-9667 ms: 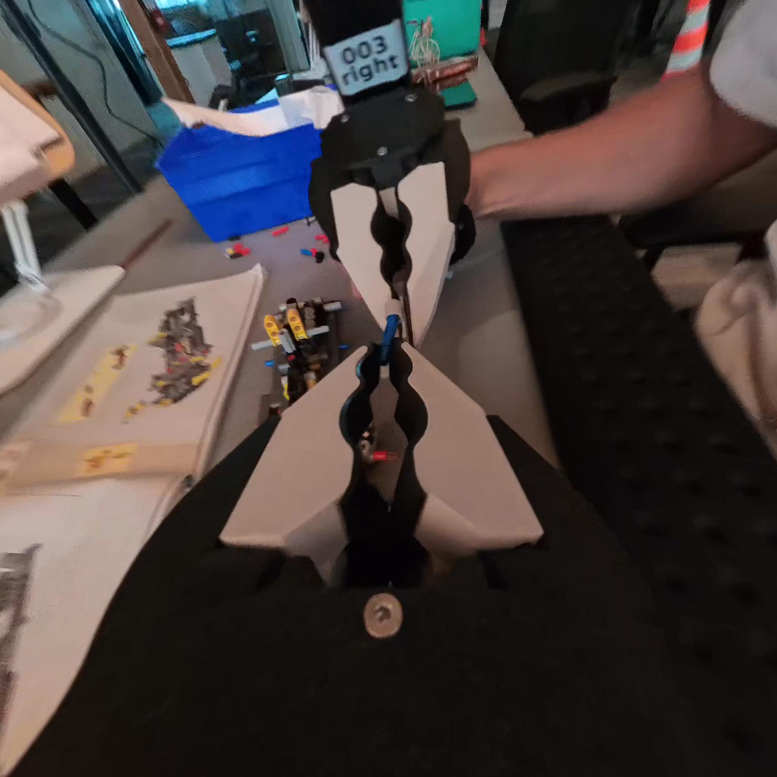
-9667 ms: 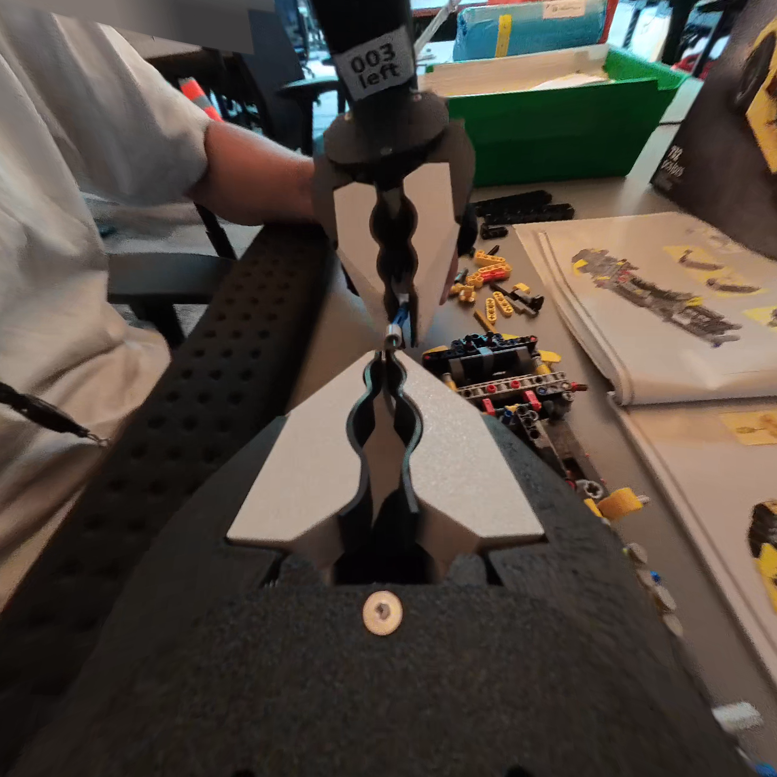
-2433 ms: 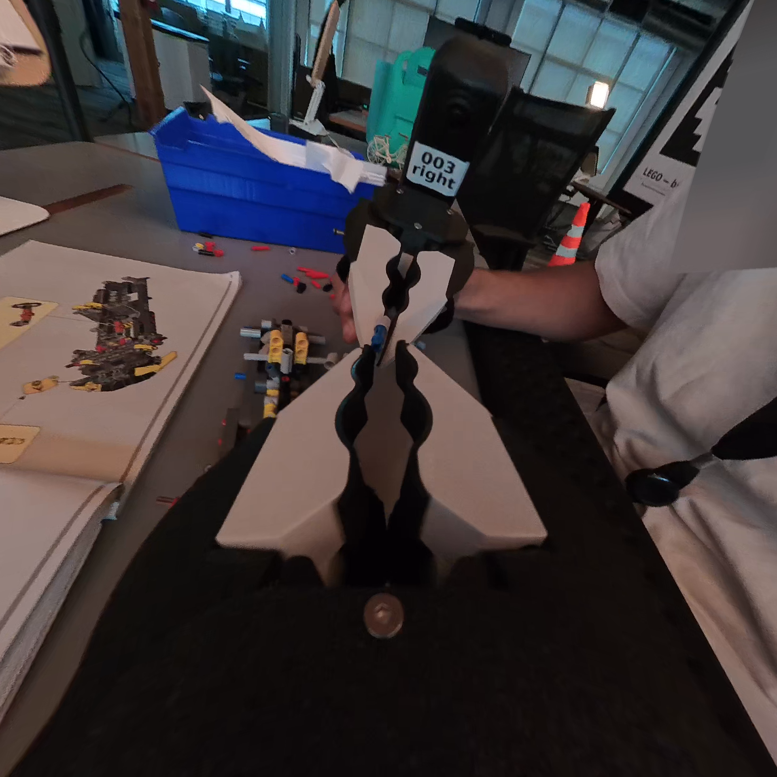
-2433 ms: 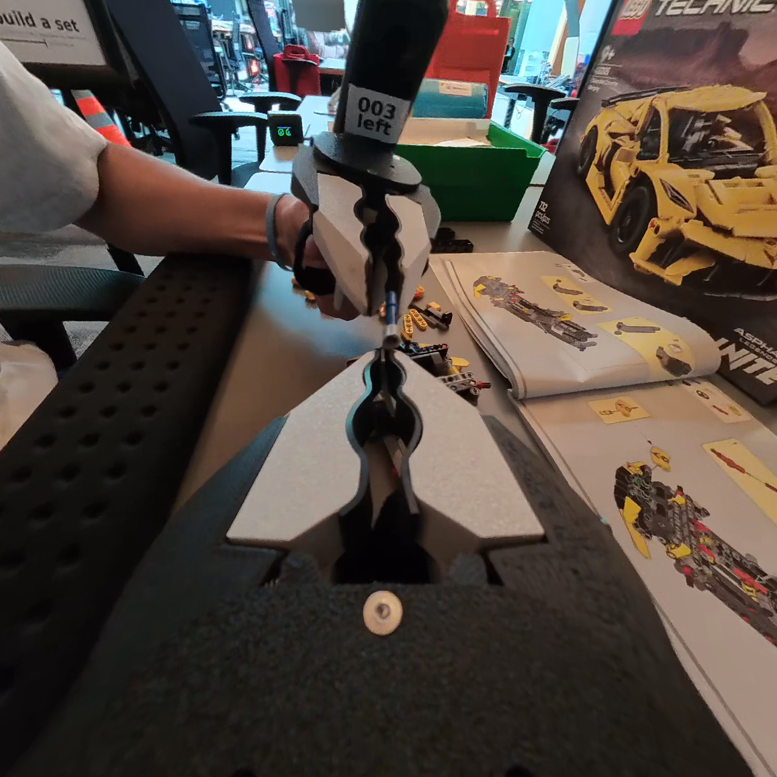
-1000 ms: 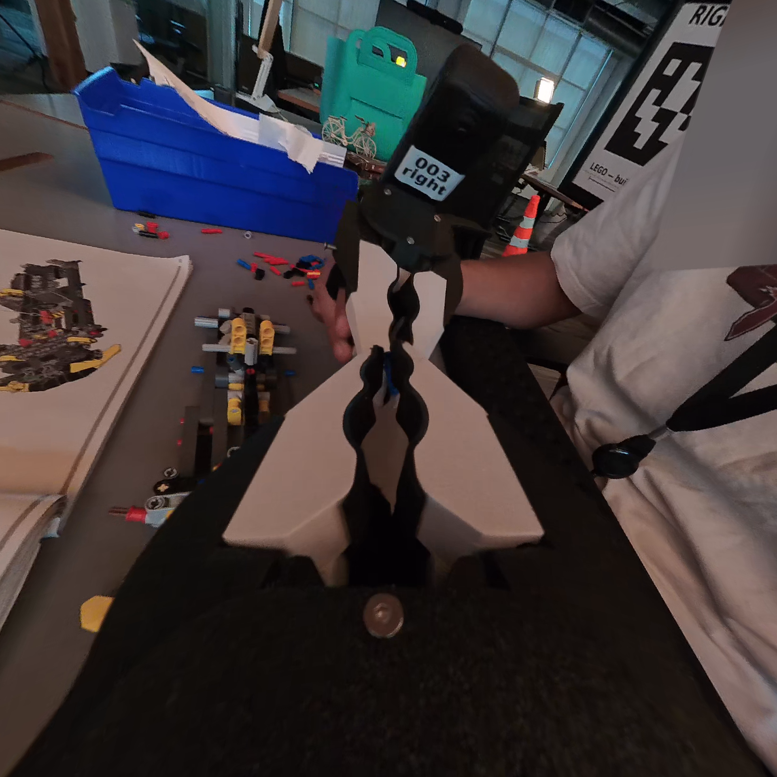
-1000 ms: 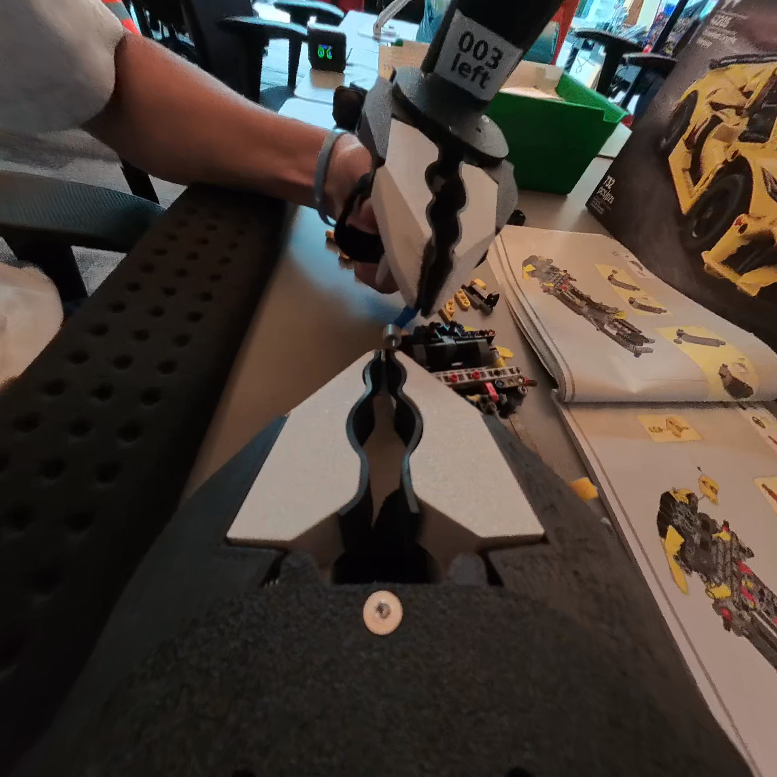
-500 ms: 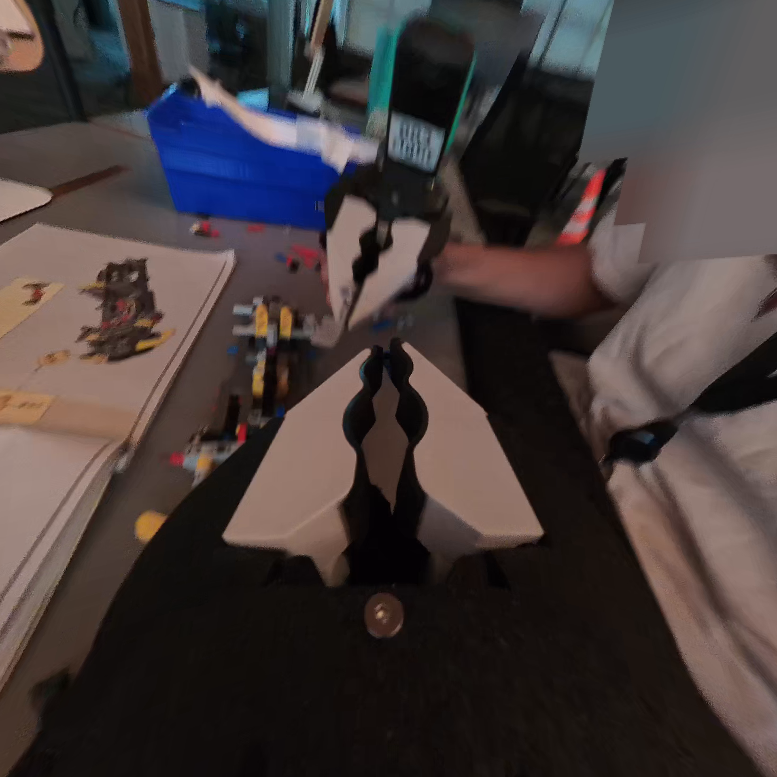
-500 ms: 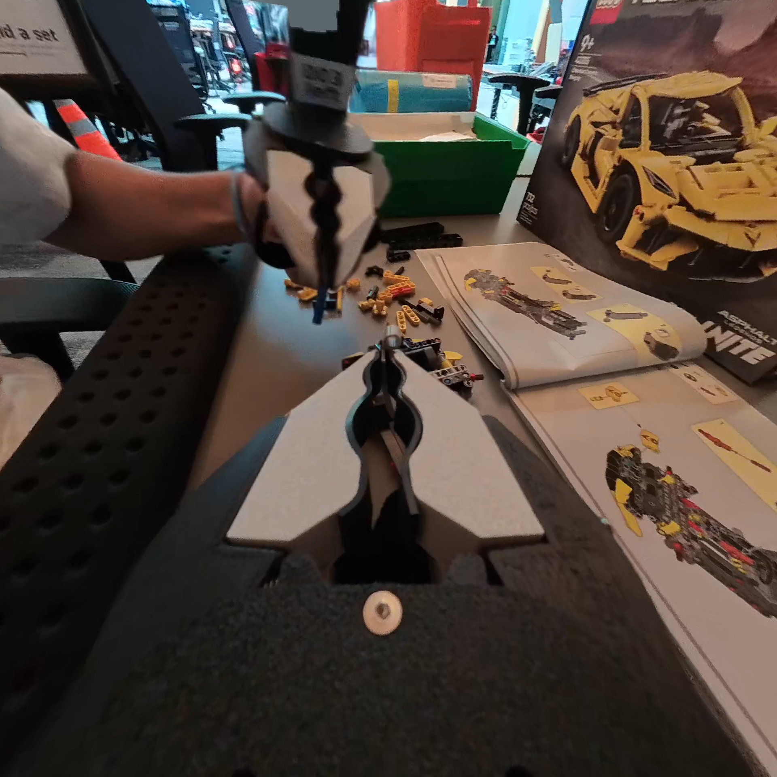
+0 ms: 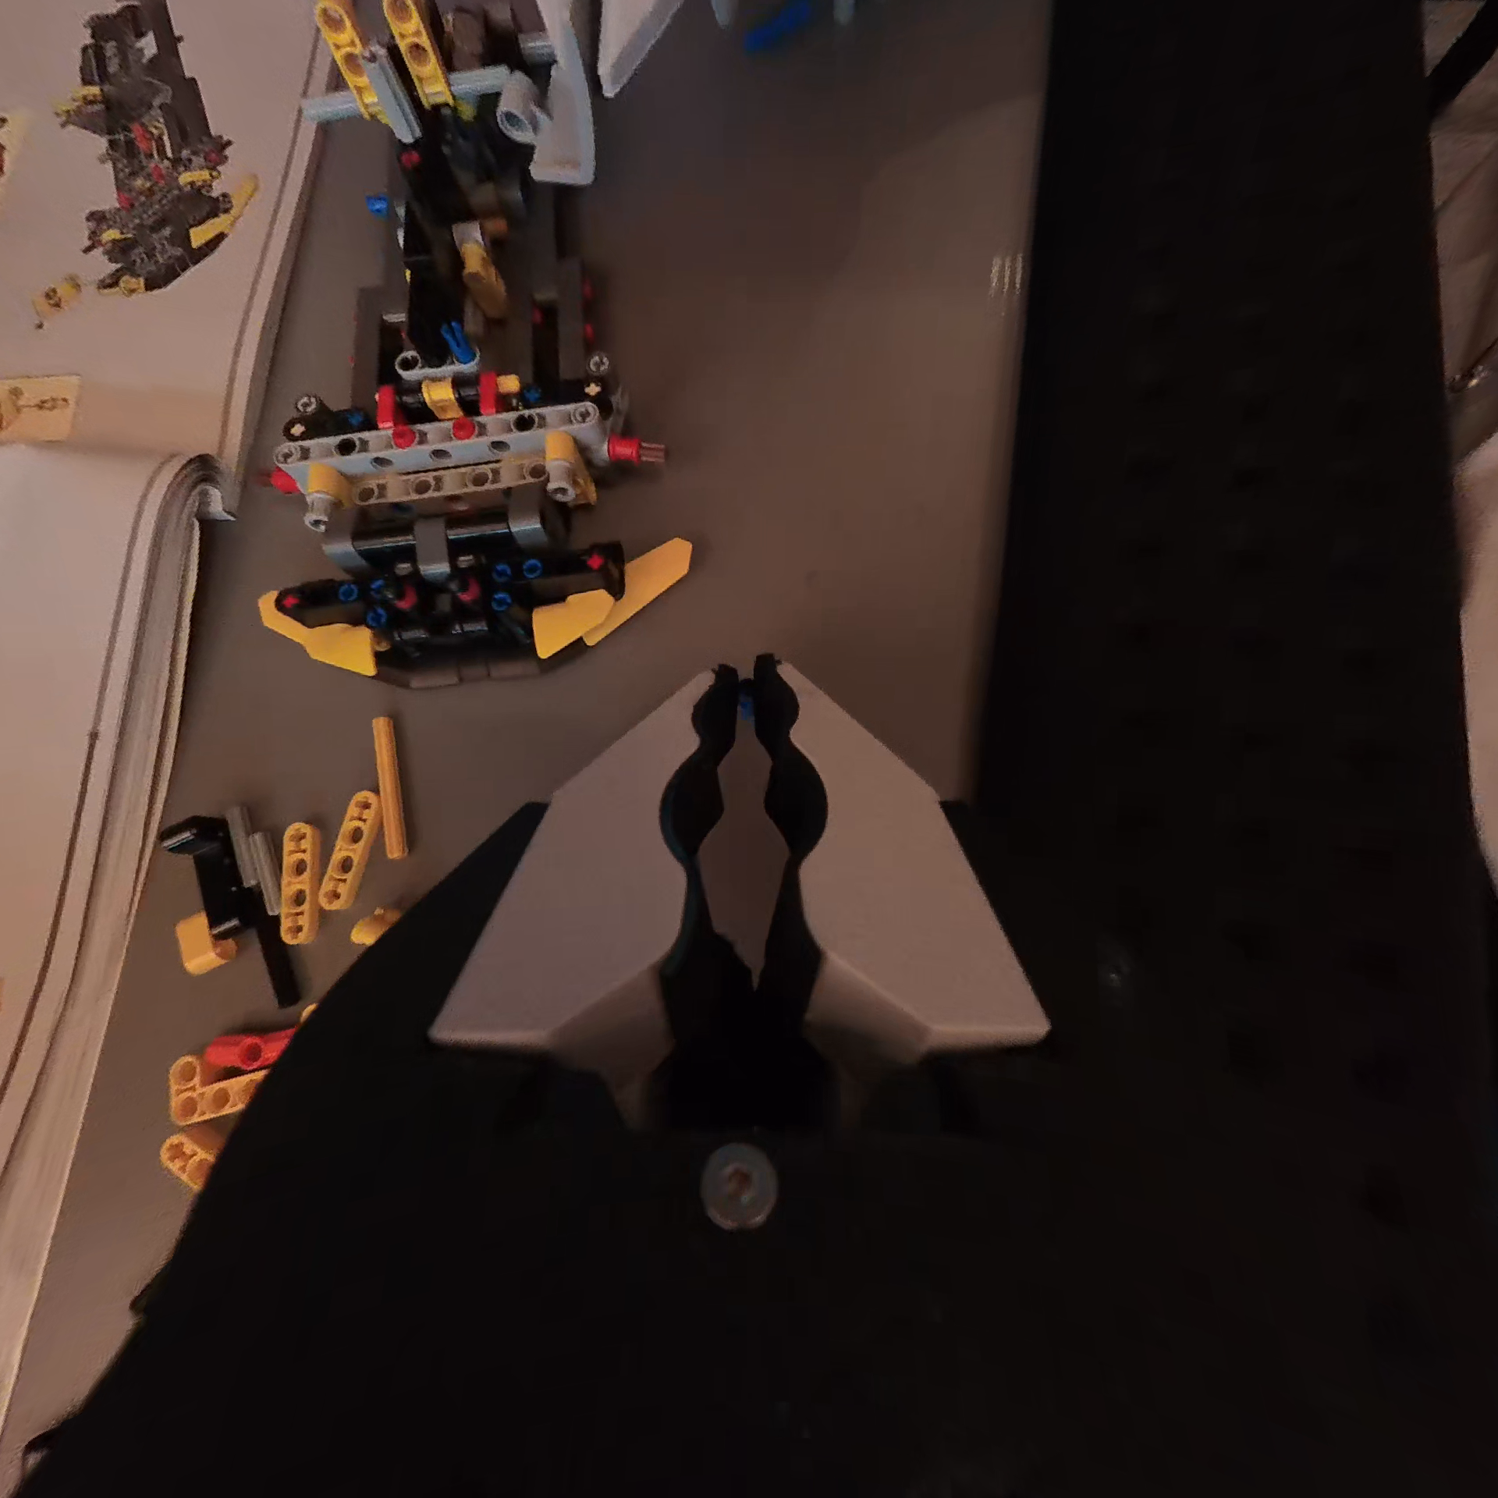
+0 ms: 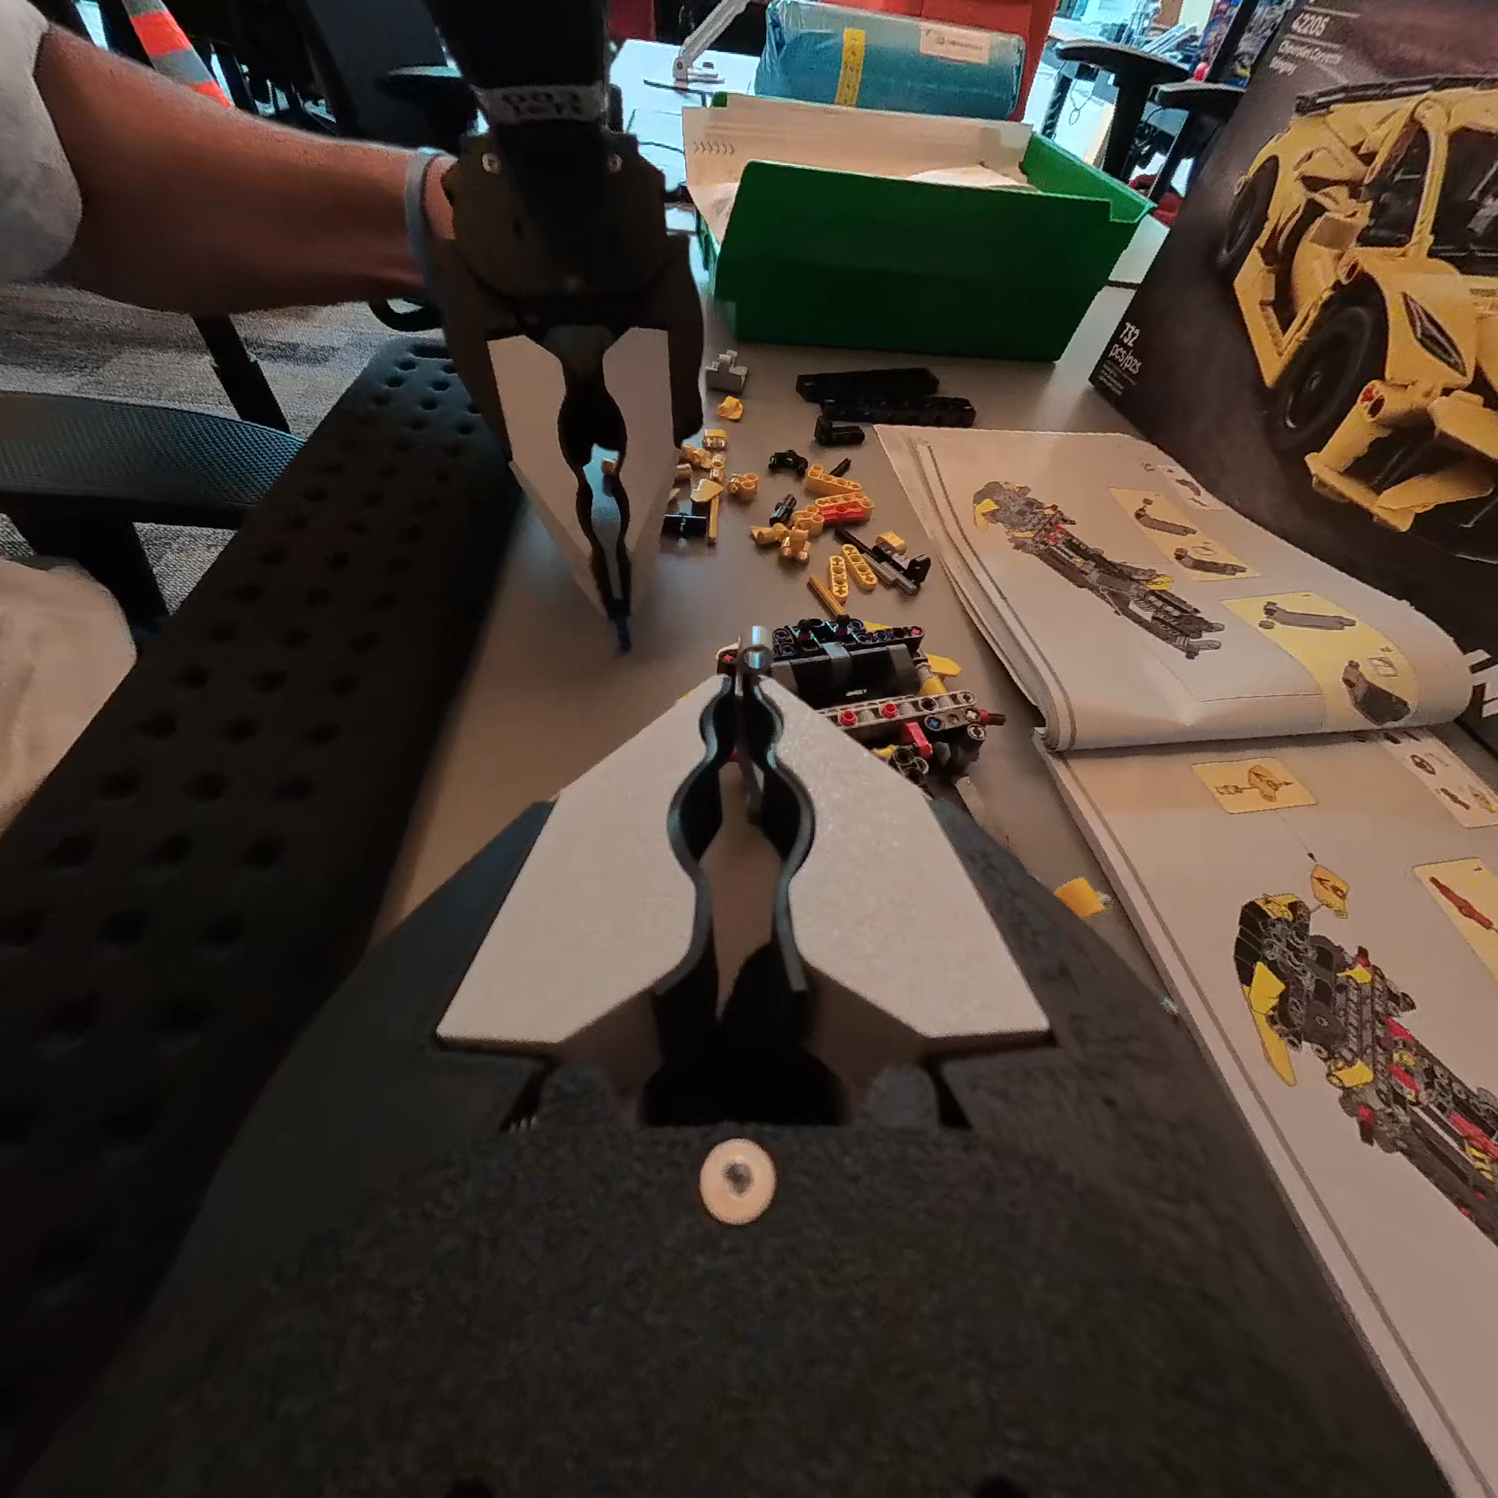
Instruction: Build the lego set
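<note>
- My left gripper [image 9: 744,666] is pinching a small blue pin [image 9: 744,707] at its very tips, jaws nearly closed on it; my right gripper [image 10: 746,679] is clamping a grey connector piece [image 10: 756,658], its round end poking up past the tips.
- A second ago I was holding pin and connector tip to tip; now I am pulling my grippers apart with the two pieces unjoined, so I am judging that the mating failed and needs another try.
- The half-built chassis [image 9: 454,478] is lying on the table beside the instruction booklet [image 10: 1135,592], its long axis running away from my left gripper, yellow nose panels towards me.
- The pin, seen from the right wrist view, is pointing straight down at the table, long axis roughly upright, just beside the chassis.
</note>
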{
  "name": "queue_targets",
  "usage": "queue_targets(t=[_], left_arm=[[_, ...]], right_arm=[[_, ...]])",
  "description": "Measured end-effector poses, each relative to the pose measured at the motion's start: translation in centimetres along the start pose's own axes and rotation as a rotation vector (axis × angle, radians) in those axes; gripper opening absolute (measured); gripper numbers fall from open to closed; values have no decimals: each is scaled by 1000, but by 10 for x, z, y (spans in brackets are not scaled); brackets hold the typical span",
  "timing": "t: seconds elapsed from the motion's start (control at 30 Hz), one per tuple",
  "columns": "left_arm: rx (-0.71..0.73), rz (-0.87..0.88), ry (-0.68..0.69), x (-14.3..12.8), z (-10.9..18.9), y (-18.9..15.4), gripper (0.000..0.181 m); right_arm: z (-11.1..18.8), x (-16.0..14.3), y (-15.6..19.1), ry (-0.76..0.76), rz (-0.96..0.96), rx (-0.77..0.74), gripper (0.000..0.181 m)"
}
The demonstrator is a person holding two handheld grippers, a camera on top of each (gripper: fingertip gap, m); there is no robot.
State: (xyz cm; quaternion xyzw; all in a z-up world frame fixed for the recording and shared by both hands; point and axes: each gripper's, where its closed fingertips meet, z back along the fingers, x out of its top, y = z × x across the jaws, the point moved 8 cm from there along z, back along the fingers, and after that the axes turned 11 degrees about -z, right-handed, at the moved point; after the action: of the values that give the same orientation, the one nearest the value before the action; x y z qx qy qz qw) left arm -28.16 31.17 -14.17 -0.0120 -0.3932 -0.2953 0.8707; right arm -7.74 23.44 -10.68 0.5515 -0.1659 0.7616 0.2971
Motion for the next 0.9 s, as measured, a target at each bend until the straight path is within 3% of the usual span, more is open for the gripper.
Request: queue_targets(t=[0.53, 0.7, 0.9], left_arm=[[2, -61, 88, 6, -1, 0, 3], [-91, 2, 21, 19, 11, -7, 2], [-214, -99, 278, 23, 9, -12, 2]], right_arm=[[4, -2, -2, 15, -13, 5, 1], [2, -4, -1, 29, -24, 27, 1], [-3, -6, 3, 60, -16, 48, 1]])
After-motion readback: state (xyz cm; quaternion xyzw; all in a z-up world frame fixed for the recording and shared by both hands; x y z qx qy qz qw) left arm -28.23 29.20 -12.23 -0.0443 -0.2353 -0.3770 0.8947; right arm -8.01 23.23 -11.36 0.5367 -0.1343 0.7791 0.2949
